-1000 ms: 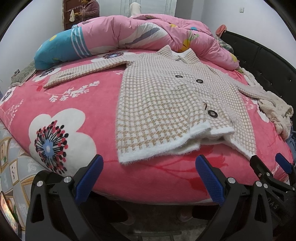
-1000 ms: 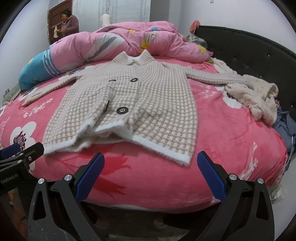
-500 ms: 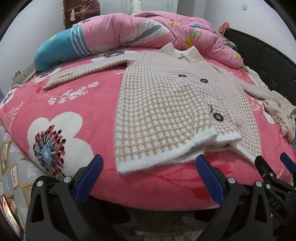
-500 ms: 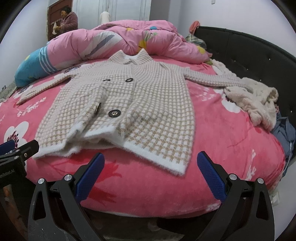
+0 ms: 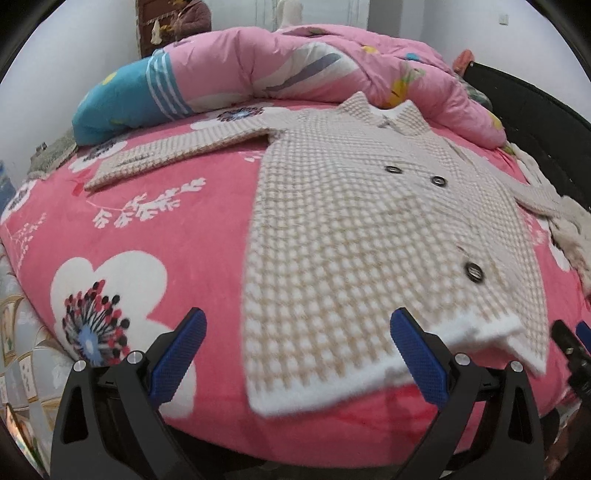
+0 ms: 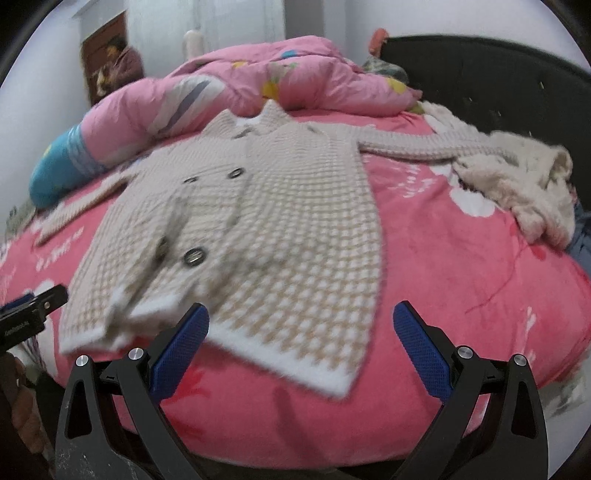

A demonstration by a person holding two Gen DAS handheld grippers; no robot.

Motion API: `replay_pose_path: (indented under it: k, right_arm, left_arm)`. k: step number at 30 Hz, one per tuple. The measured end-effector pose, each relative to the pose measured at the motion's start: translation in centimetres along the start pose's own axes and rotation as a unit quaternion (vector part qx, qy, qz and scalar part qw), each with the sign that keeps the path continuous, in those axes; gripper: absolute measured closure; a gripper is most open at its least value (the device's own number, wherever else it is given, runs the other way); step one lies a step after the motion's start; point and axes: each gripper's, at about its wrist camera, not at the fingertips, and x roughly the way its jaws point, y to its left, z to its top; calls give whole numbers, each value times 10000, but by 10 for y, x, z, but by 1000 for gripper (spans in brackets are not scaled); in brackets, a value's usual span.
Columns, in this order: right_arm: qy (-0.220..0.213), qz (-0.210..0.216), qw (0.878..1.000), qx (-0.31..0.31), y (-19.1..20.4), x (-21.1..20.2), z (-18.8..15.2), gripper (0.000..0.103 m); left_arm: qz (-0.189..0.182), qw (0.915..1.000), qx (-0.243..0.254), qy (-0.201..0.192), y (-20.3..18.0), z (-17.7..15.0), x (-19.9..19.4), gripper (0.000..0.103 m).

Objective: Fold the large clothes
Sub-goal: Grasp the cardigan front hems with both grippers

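A beige-and-white houndstooth knit coat (image 5: 351,236) with dark buttons lies face up, sleeves spread, on the pink flowered bed (image 5: 155,229); it also shows in the right wrist view (image 6: 280,229). My left gripper (image 5: 297,354) is open and empty, its jaws either side of the coat's left hem corner, just above it. My right gripper (image 6: 301,349) is open and empty over the coat's right hem corner. The right gripper shows at the right edge of the left wrist view (image 5: 576,347), and the left gripper shows at the left edge of the right wrist view (image 6: 33,310).
A rolled pink and blue quilt (image 5: 280,77) lies behind the coat's collar. A cream fluffy garment (image 6: 524,184) sits at the bed's right side by the black headboard (image 6: 480,77). A person stands at the far doorway (image 5: 192,18).
Both grippers moved forward toward the bed, closing in on the coat's hem corners. The coat has not moved.
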Motion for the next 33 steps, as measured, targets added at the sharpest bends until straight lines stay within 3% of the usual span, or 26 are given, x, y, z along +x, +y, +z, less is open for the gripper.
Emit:
replay_pose_path:
  k: [4, 8, 12, 22, 27, 31, 33]
  right_arm:
    - [186, 211, 9988, 398, -32, 24, 4, 7]
    - [473, 656, 9945, 661, -52, 51, 6, 7]
    - [566, 837, 9931, 603, -52, 65, 11, 7]
    - [697, 1138, 9895, 555, -43, 75, 20, 9]
    - [847, 1359, 9841, 765, -49, 64, 18, 21]
    - [931, 1651, 9768, 999, -61, 57, 11, 29]
    - [988, 1751, 9729, 1140, -68, 61, 8, 34]
  left_arm:
    - [-437, 9988, -217, -77, 22, 5, 19, 5]
    - [-499, 9984, -198, 156, 30, 4, 43, 5]
    - [-615, 9971, -270, 350, 36, -2, 64, 5]
    - [-719, 9967, -206, 320, 38, -7, 70, 5]
    - [-1065, 9942, -181, 4, 48, -14, 57, 5]
    - [-1565, 9870, -286, -217, 59, -23, 42, 6]
    - [-1776, 9831, -357, -258, 62, -25, 37, 12]
